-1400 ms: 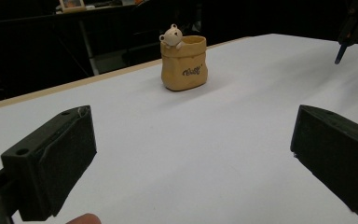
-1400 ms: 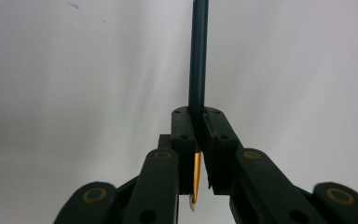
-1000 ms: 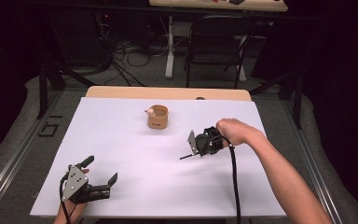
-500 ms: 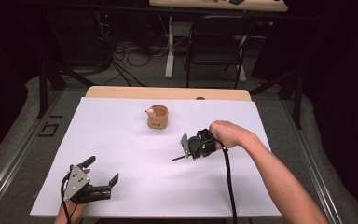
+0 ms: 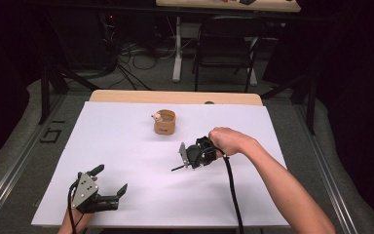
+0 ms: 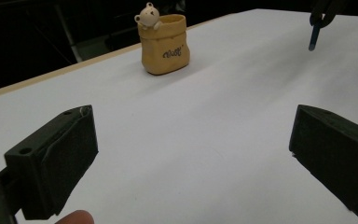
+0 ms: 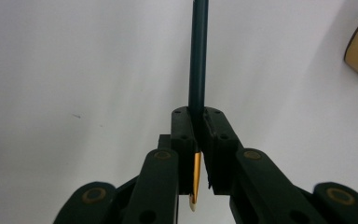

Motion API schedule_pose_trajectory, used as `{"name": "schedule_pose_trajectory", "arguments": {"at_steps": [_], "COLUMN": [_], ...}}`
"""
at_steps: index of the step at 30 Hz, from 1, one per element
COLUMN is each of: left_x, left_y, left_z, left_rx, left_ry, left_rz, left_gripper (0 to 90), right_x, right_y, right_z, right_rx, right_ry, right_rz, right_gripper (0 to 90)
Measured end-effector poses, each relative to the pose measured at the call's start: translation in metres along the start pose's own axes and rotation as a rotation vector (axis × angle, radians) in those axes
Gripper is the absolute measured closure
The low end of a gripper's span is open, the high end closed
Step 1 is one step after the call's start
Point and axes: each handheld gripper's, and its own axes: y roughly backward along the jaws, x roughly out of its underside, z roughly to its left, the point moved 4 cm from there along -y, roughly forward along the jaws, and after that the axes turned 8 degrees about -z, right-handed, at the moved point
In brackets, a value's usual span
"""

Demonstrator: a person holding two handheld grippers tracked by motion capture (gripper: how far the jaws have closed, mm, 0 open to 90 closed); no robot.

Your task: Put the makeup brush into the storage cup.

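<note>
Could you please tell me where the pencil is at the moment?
The pencil is clamped in the right gripper, held above the white sheet right of centre in the high view, nearer the person than the bear pot.

Left gripper (image 5: 111, 181), held at the near-left of the table, jaws spread wide apart. Right gripper (image 5: 182, 159), at centre-right, jaws closed together; right hand (image 5: 229, 140) wraps its handle, forearm (image 5: 282, 190) extending from the lower right.
</note>
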Motion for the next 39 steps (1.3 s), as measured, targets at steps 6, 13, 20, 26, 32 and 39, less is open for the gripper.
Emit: {"name": "schedule_pose_trajectory", "arguments": {"at_steps": [6, 13, 20, 26, 32, 39], "left_x": [-0.003, -0.008, -0.011, -0.012, -0.015, -0.017], "left_y": [-0.005, -0.016, -0.028, -0.043, -0.054, -0.068], "left_z": [-0.009, -0.024, -0.032, -0.039, -0.042, -0.048], "left_rx": [0.042, 0.104, 0.147, 0.214, 0.242, 0.284], "left_ry": [-0.040, -0.103, -0.138, -0.144, -0.141, -0.164], "left_rz": [0.058, 0.136, 0.225, 0.291, 0.311, 0.344], "left_gripper": [3.1, 6.0, 2.8, 0.3, 0.2, 0.4], "right_x": [-0.008, -0.016, -0.020, -0.024, -0.029, -0.037], "right_y": [0.000, -0.002, -0.006, -0.007, -0.008, -0.011], "right_z": [-0.001, -0.003, -0.004, -0.004, -0.003, -0.003], "right_rx": [0.004, 0.021, 0.018, 0.014, 0.014, 0.008], "right_ry": [0.015, 0.028, 0.029, 0.041, 0.045, 0.067], "right_rz": [-0.001, -0.023, -0.024, -0.018, -0.014, -0.025], "right_gripper": [83.7, 83.6, 83.7, 83.6, 83.6, 83.5]}}
